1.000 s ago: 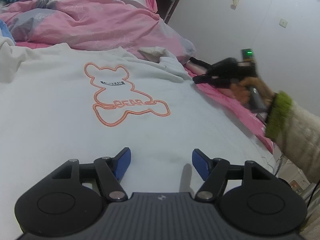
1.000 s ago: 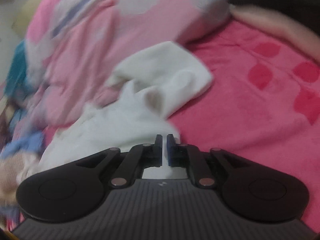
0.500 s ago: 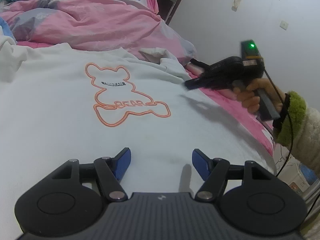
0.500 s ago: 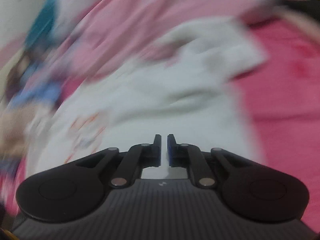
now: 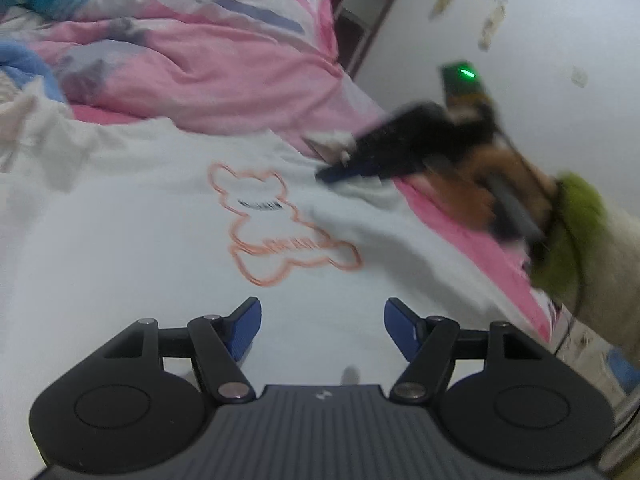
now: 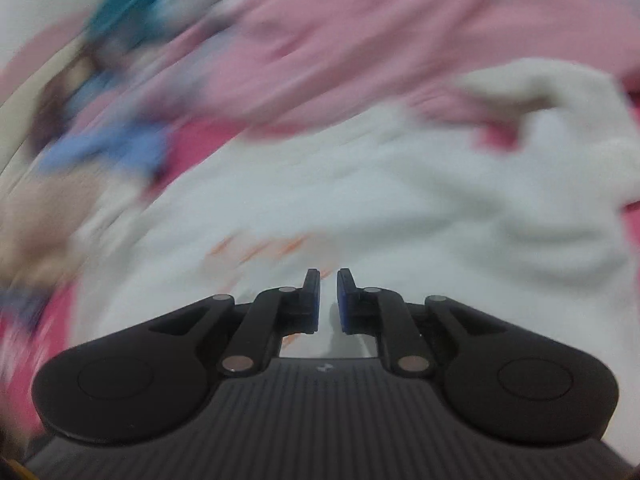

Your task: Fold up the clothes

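A white sweatshirt with an orange bear outline lies spread flat on the bed. My left gripper hovers open over its lower front with nothing between the blue pads. In the left wrist view my right gripper, blurred by motion, is held by a hand in a green-cuffed sleeve, above the shirt's right shoulder near the bear. In the right wrist view the right gripper has its fingers nearly together over the white sweatshirt, and I see nothing held between them. The bear print is blurred.
A rumpled pink duvet is piled behind the shirt. A bright pink sheet shows along the right bed edge, with a white wall beyond. Blue and beige cloth lies at the far left.
The right gripper has swung left from the bed's right side to above the shirt's shoulder, still shut. The left gripper has stayed open in the same place.
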`<state>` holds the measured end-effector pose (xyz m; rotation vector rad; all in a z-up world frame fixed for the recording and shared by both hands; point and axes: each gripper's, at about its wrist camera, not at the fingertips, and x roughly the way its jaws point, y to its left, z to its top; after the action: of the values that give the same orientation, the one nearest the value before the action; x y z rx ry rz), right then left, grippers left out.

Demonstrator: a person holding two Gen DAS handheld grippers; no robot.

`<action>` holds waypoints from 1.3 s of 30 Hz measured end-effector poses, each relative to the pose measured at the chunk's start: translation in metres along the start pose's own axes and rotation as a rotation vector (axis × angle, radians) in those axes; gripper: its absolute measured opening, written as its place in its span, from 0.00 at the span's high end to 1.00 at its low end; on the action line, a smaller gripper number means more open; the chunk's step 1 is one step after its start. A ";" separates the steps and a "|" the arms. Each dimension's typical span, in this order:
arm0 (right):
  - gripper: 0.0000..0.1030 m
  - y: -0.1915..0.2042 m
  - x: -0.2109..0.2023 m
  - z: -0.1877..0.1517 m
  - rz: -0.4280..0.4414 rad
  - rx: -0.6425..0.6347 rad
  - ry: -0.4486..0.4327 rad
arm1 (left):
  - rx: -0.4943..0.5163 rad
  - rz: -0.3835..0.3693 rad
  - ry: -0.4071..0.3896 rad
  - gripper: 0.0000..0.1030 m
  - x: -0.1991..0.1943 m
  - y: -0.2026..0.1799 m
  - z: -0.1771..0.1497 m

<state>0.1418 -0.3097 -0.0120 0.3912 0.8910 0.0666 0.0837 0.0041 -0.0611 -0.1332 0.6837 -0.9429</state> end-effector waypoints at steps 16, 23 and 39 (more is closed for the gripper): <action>0.90 0.115 0.148 0.060 0.052 -0.046 0.031 | -0.088 0.050 0.025 0.33 -0.017 0.031 -0.016; 0.86 0.154 0.147 0.024 0.235 -0.209 0.228 | -0.166 0.005 0.012 0.33 -0.022 0.045 -0.017; 0.81 0.091 0.086 0.015 0.263 0.098 0.024 | -0.148 0.076 -0.171 0.33 -0.067 0.033 -0.004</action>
<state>0.2170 -0.2114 -0.0349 0.5992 0.8650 0.2705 0.0774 0.0765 -0.0452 -0.3135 0.5961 -0.7980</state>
